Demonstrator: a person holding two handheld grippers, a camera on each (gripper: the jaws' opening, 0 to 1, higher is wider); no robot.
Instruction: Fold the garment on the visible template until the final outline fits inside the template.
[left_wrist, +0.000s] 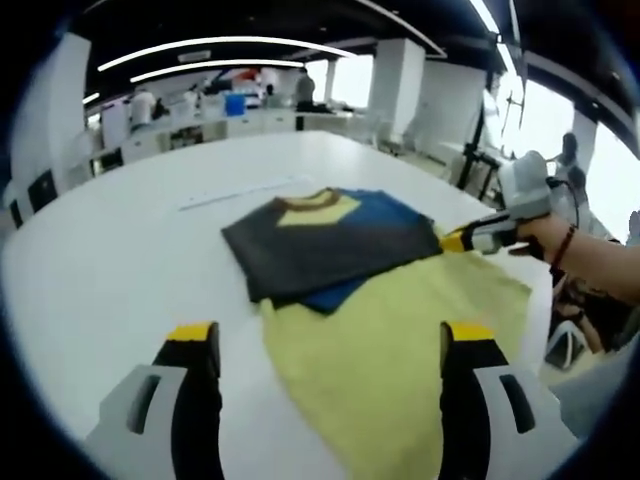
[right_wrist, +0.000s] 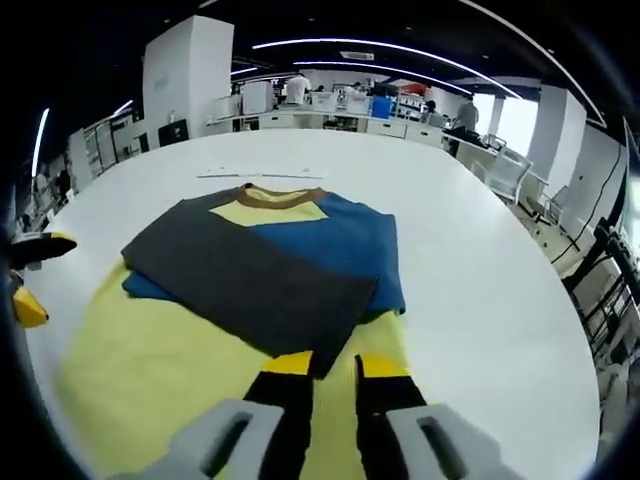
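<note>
Left gripper: nearest in left gripper view, jaws spread wide, grasping nothing, poised over the yellow hem.
Right gripper: jaws nearly together over the dark sleeve's corner; cloth between the tips or not, cannot tell. Seen in left gripper view at the garment's far-right edge, tips together there, a hand behind it.
Garment: lying flat on the white table, partly folded, yellow lower body toward the grippers, dark grey sleeve folded across the blue chest, brown collar at the far end.
Template: pale line just beyond the collar, probably its edge; rest not made out.
Handling: soft, light, limp; likely to sag and drag, layers may slip apart.
Hold: pinch the yellow hem corners, one per gripper, lift low, fold toward the collar.
Background: desks and people well apart, far across the room.
</note>
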